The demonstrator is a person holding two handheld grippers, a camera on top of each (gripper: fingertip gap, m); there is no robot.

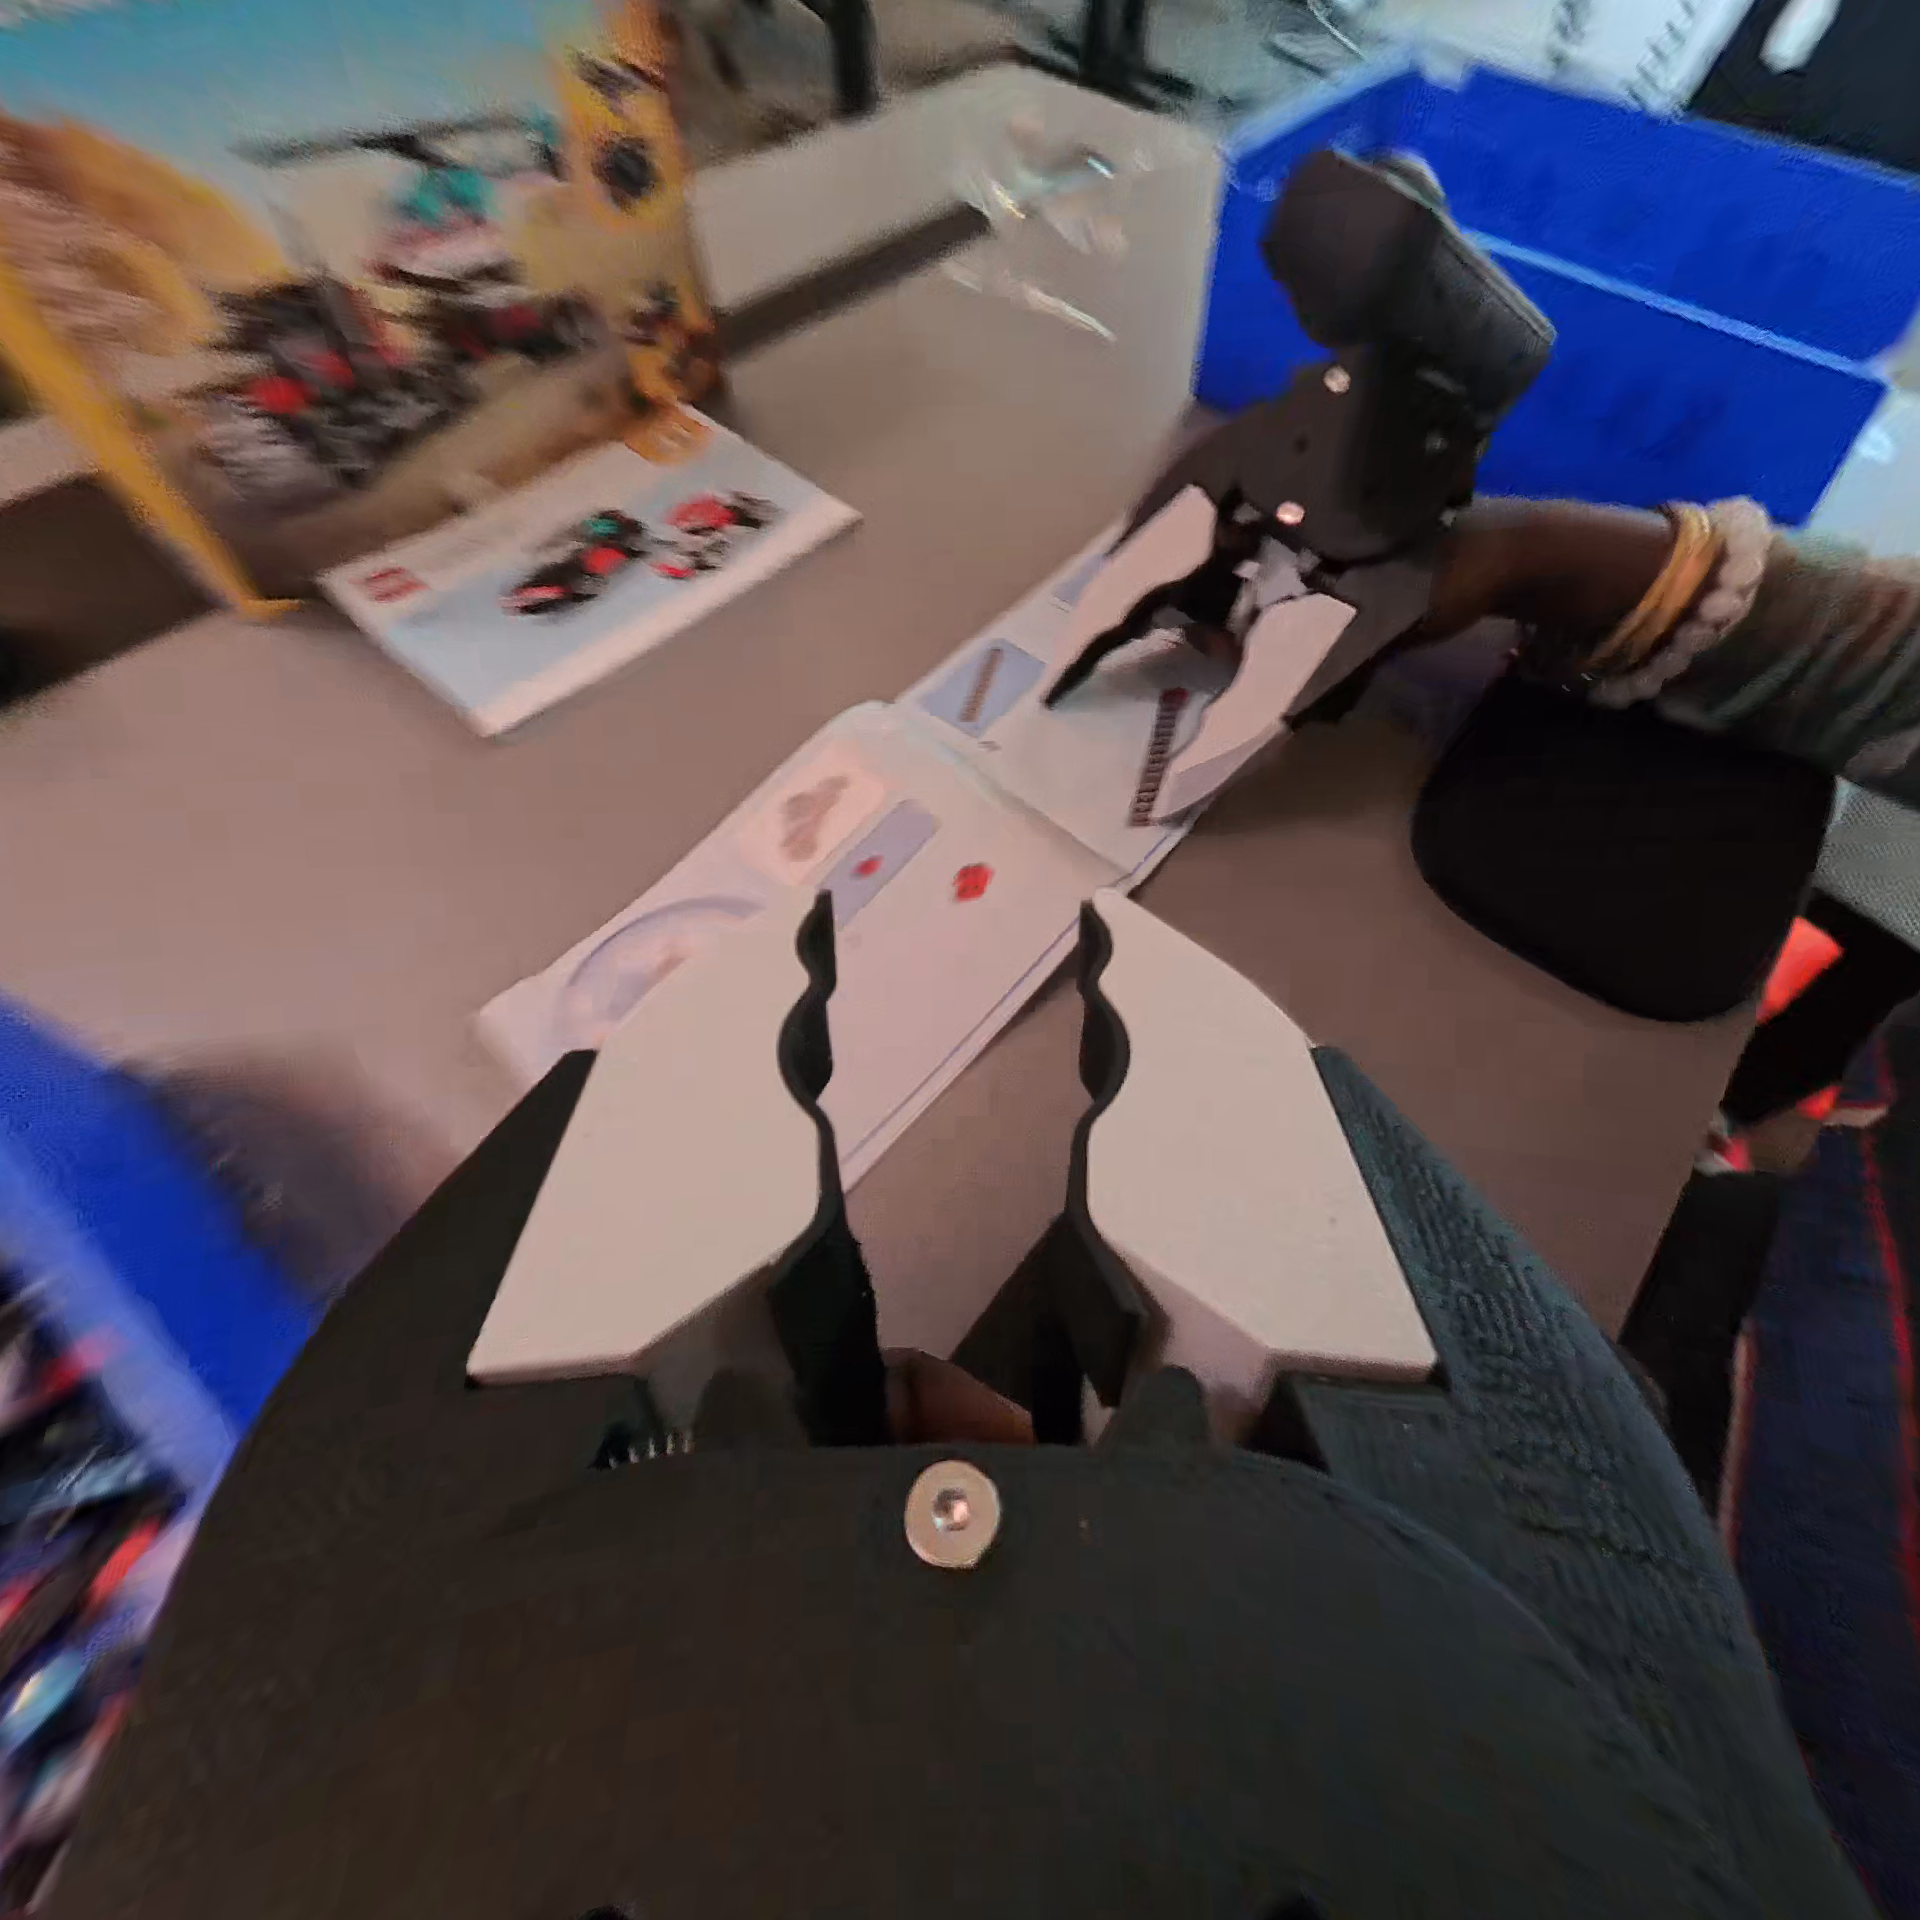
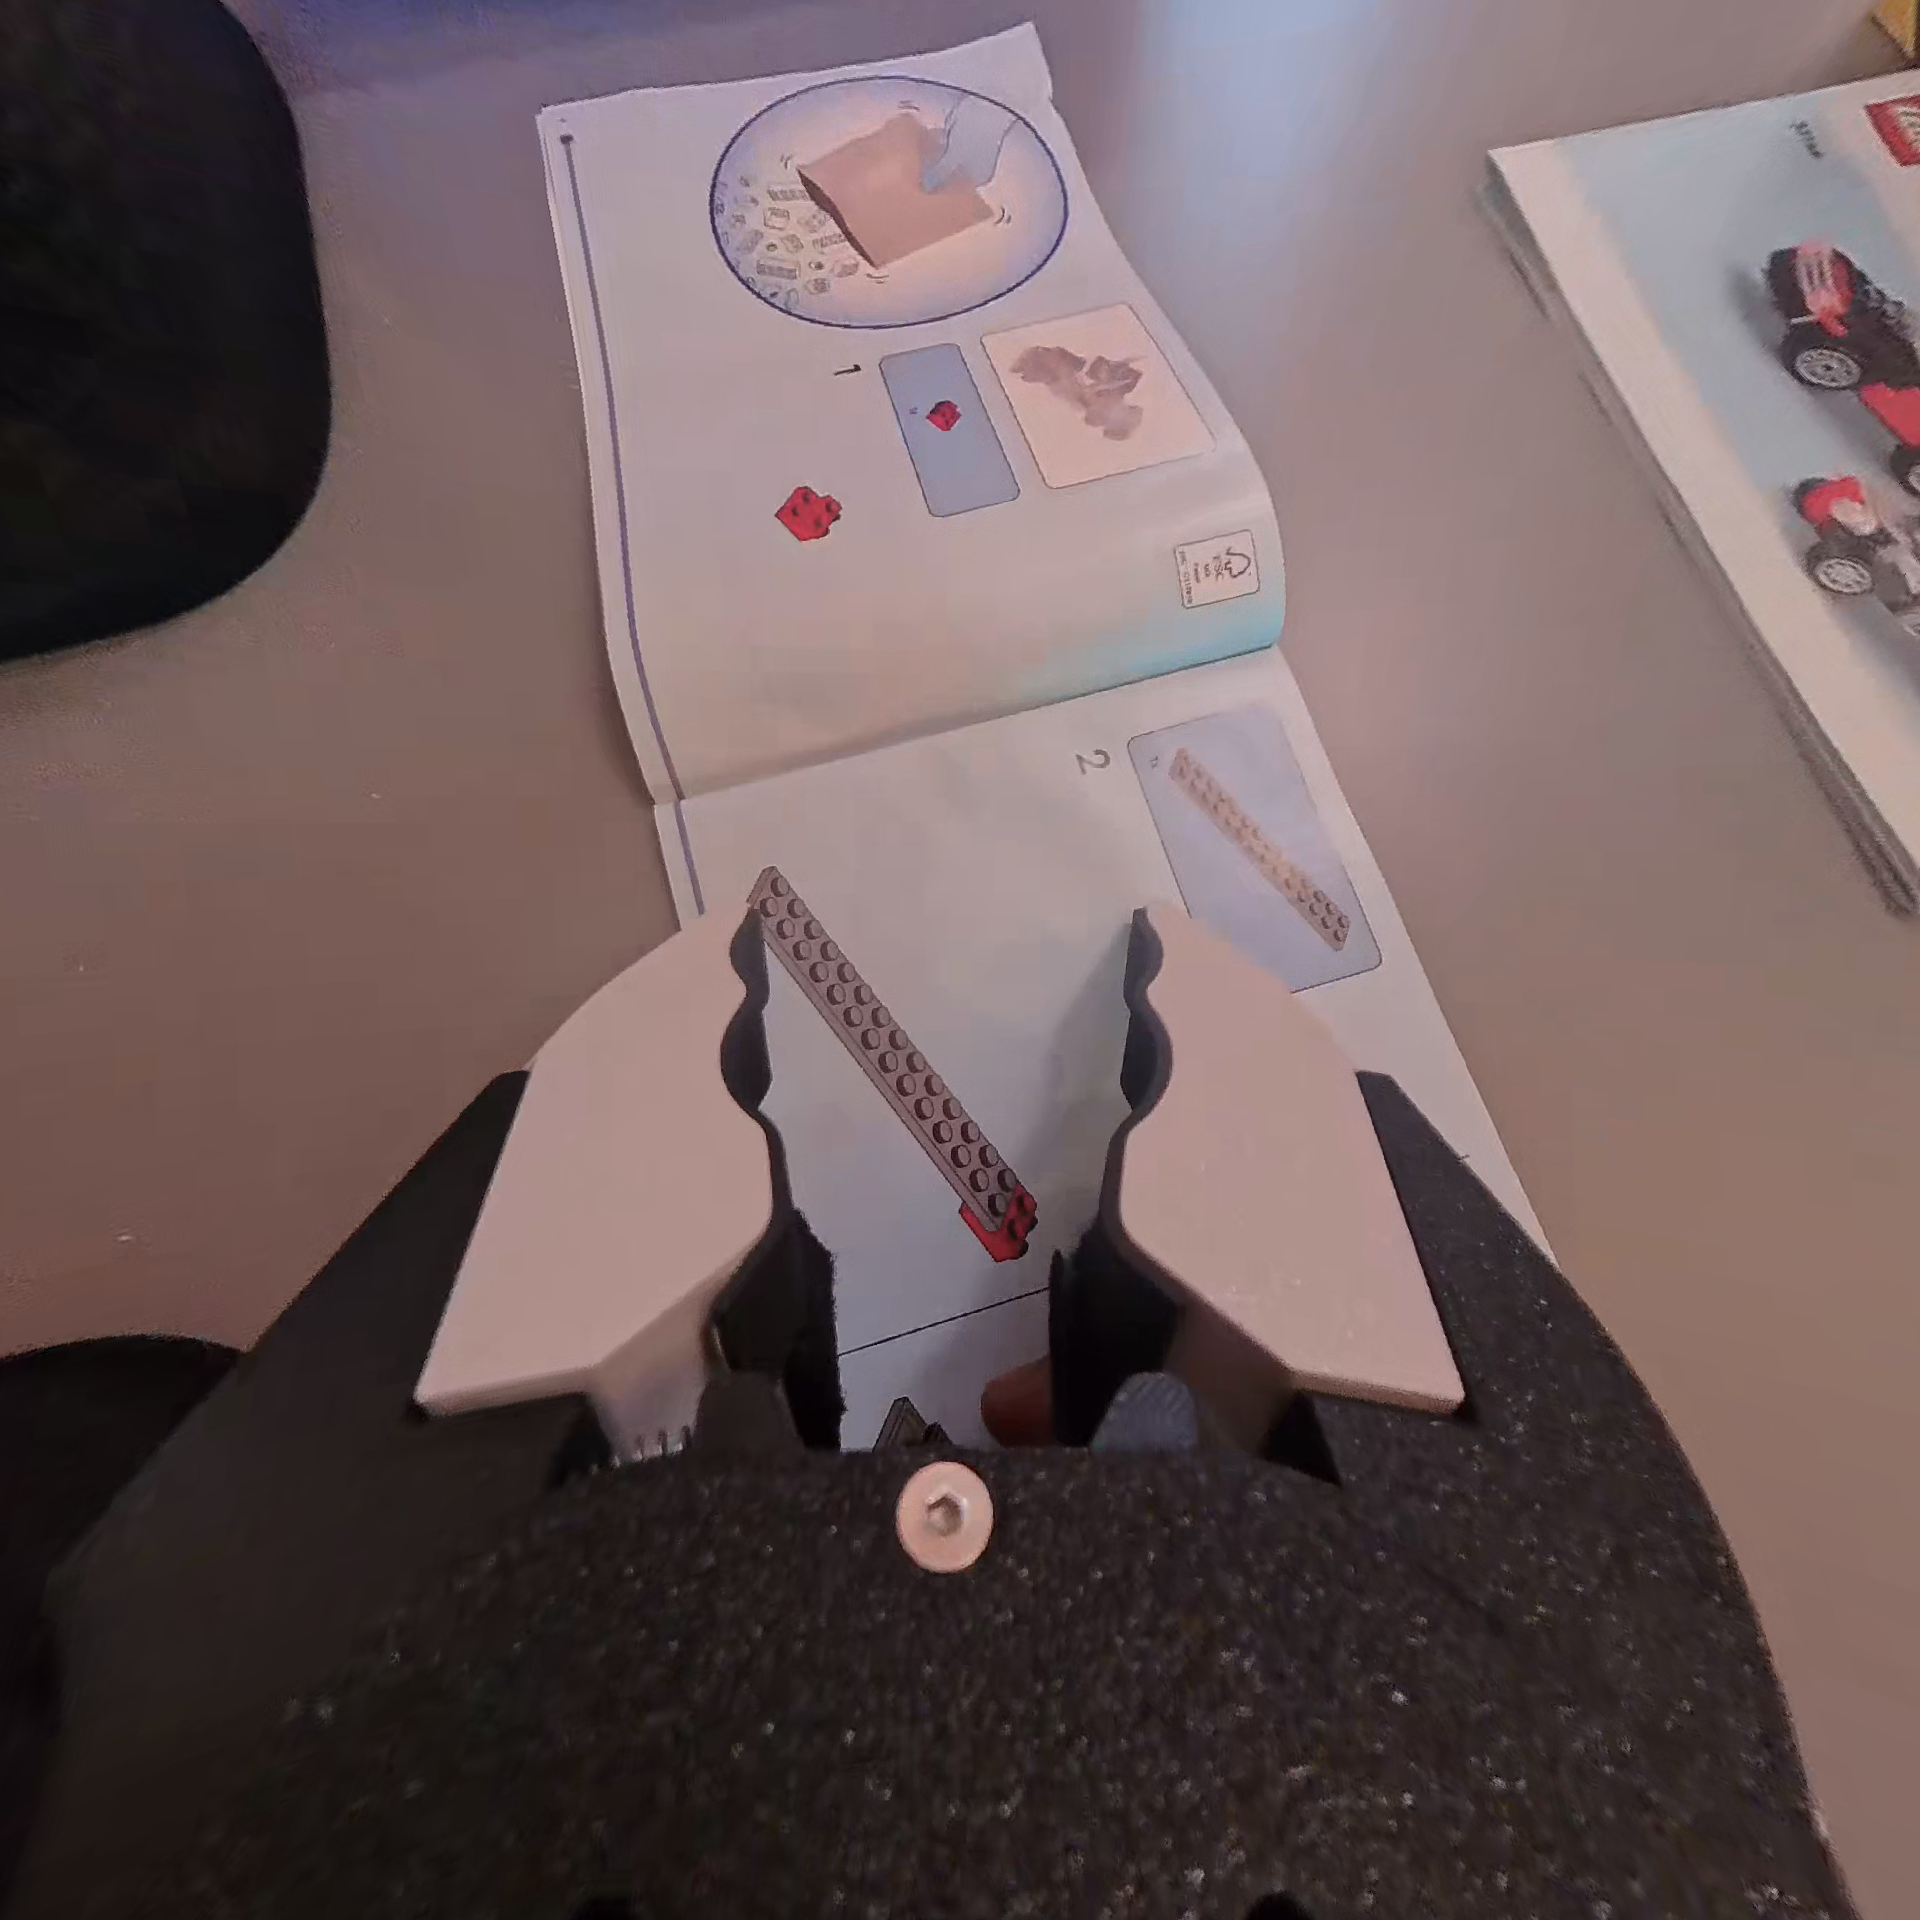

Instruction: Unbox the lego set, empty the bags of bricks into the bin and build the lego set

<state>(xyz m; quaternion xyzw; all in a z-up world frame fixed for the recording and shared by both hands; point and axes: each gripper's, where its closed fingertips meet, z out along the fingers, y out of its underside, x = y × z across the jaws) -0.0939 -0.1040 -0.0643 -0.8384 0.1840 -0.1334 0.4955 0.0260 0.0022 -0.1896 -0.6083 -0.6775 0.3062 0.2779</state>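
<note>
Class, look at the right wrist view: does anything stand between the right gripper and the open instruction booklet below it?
Nothing visible does. The right gripper is open just above the open instruction booklet, with only bare page showing between its fingers.

Both wrist cameras look down along their fingers, close over the table (image 2: 312, 935); they share the open instruction booklet (image 1: 935, 831) (image 2: 935, 623).

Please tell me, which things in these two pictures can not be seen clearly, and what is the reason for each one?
- Lego box, left wrist view: motion blur smears its printed picture.
- Blue bin, left wrist view: its inside is hidden by its wall and the right gripper.
- Closed booklet, right wrist view: cut off by the right edge.
- Open instruction booklet, right wrist view: its near page is partly covered by the gripper's fingers.
</note>
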